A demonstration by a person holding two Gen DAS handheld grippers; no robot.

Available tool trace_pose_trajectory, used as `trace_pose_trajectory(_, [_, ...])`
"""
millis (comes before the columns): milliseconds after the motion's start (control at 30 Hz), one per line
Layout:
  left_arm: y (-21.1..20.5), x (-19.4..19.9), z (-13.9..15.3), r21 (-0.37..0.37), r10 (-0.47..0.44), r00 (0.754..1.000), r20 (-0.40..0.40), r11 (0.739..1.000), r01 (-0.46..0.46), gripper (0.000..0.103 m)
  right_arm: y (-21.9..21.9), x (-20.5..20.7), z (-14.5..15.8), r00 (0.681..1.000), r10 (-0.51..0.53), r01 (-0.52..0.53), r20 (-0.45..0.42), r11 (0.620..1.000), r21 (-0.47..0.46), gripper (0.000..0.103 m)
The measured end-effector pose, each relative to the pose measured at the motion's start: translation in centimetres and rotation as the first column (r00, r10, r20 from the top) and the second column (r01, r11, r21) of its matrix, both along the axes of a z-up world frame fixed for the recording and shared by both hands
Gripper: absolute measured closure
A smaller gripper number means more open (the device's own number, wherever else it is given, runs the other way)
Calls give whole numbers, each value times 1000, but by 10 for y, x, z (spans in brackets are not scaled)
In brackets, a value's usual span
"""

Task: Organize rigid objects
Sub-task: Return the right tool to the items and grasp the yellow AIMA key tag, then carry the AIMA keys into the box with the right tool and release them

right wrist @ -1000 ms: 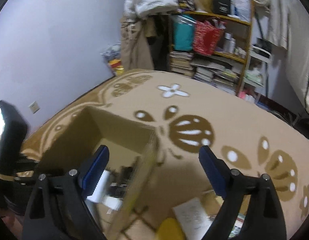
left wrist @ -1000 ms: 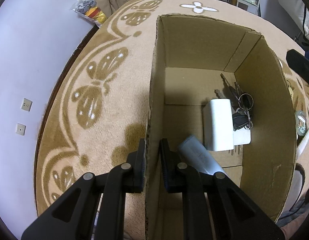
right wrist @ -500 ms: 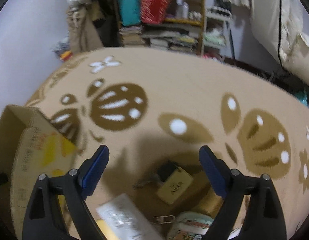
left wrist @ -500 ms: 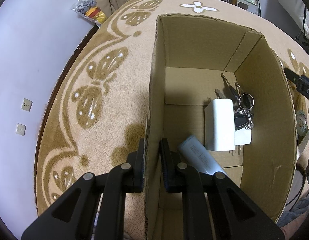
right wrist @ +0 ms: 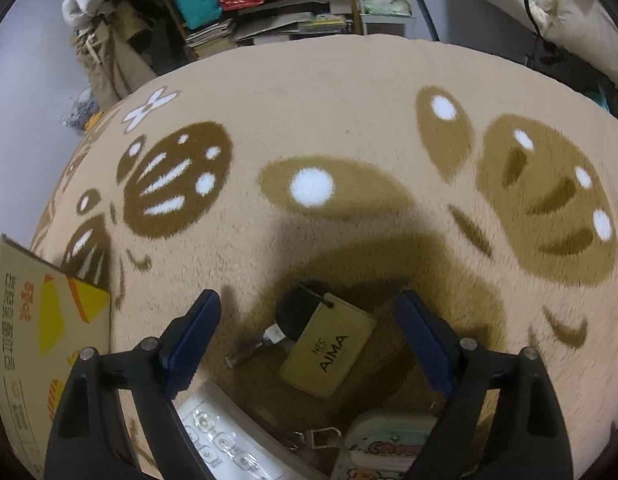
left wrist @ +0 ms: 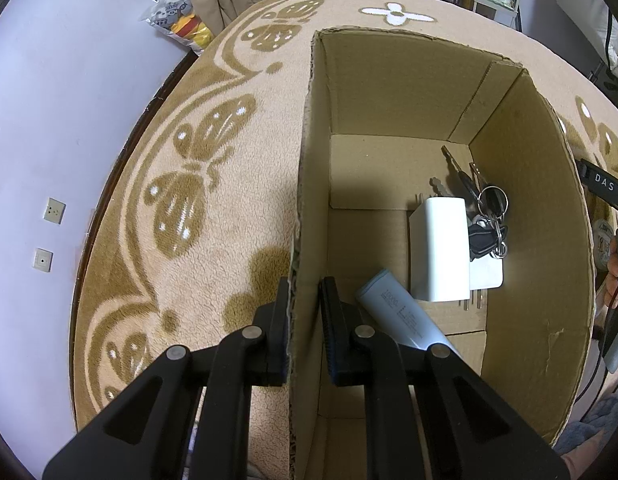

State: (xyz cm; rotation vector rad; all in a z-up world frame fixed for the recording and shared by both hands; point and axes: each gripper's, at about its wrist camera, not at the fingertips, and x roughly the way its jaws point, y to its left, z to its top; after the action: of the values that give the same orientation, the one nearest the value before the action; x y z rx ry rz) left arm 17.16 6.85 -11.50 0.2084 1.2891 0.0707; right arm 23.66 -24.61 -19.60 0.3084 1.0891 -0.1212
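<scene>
Right gripper (right wrist: 309,322): jaws wide apart, empty, hovering over the tan rectangular key tag printed "AIMA" (right wrist: 329,354) on the beige patterned carpet (right wrist: 329,120). Tag sits between the fingers, long axis diagonal to them; black key fob (right wrist: 299,310) attached. Left gripper (left wrist: 305,316): clamped on brown cardboard box wall (left wrist: 305,200), far from the tag.

"AIMA" on tan key tag (right wrist: 327,350), "DAS" on black device (left wrist: 603,189), "10000" on blue power bank (left wrist: 405,320)
</scene>
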Motion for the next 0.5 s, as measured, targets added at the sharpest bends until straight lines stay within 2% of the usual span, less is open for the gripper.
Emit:
trace_pose_trajectory(67, [0,0,0,1,-1,1000,0,1000,1,89,2,1,-1,1000,5,-5,-12,1000,-7,13])
trace_pose_trajectory(167, [0,0,0,3,-1,1000,0,1000,1,89,8,3,-3,999,21,-23,-38,998,-58,22])
trace_pose_trajectory(233, [0,0,1,4,-2,1000,1,1000,2,89,10,4,-3,999,23,-26,-44,997,-67,34])
trace_pose_trajectory(267, [0,-1,1,5,-2,1000,1,1000,2,89,11,4,-1,999,10,-13,-50,997,-75,48])
trace_pose_trajectory(300, [0,-1,1,5,-2,1000,0,1000,2,89,11,4,-1,999,-2,-2,-54,997,-80,56])
trace_pose_trajectory(500, [-1,-1,1,4,-3,1000,1,1000,3,89,11,-2,7,1000,-14,14,-10,998,-62,57])
